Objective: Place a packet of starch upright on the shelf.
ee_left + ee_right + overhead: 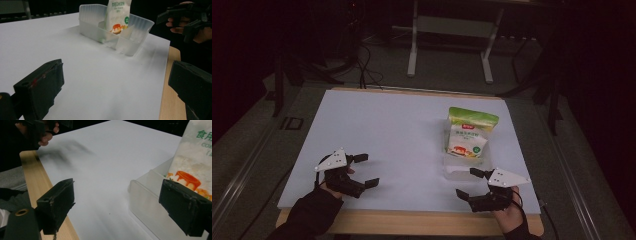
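A white pouch with a green top point(468, 134) stands upright in a clear plastic bin point(462, 167) on the right half of the white table sheet point(397, 135). The pouch point(117, 15) and bin point(130, 37) lie far ahead in the left gripper view. My left gripper point(366, 170) hovers open near the front left of the sheet, nothing between its jaws. My right gripper point(470, 183) is open just in front of the bin, one jaw by the bin's near wall point(147, 195), with the pouch point(192, 162) close behind it.
The wooden table edge point(412, 222) runs along the front below the sheet. A white metal frame point(452, 40) stands on the dark floor behind the table. Cables point(362, 65) lie on the floor at the back left.
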The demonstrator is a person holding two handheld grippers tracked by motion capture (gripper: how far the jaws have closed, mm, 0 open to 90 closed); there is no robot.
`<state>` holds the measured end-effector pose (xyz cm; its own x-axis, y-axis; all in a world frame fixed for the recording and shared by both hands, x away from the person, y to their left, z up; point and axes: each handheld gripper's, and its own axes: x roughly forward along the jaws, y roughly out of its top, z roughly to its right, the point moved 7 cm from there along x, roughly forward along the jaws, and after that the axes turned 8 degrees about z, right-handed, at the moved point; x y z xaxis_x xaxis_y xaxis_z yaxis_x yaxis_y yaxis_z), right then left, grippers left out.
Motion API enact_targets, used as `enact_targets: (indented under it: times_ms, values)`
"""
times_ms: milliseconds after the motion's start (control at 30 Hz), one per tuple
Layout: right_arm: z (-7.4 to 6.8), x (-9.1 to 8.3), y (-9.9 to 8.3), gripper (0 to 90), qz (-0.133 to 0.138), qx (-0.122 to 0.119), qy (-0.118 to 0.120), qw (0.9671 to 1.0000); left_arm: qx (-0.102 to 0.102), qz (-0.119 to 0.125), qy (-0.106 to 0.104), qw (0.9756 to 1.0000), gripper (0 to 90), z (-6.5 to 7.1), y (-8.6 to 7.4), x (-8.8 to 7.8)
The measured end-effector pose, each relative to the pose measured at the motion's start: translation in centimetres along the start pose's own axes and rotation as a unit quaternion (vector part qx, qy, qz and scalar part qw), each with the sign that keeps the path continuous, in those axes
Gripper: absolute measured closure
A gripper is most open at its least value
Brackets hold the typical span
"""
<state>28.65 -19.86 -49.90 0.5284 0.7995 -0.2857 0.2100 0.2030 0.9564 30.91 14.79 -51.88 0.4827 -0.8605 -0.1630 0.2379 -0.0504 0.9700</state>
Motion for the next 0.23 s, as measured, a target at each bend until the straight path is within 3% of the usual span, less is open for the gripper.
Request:
enact_targets:
  times_ms: [233]
  values:
    - [-0.01, 0.04, 0.04, 13.2, 0.003, -0.003, 0.005, 1.0000, -0.001, -0.001, 0.000, 1.0000, 0.8, 0.01, -0.08, 0.02]
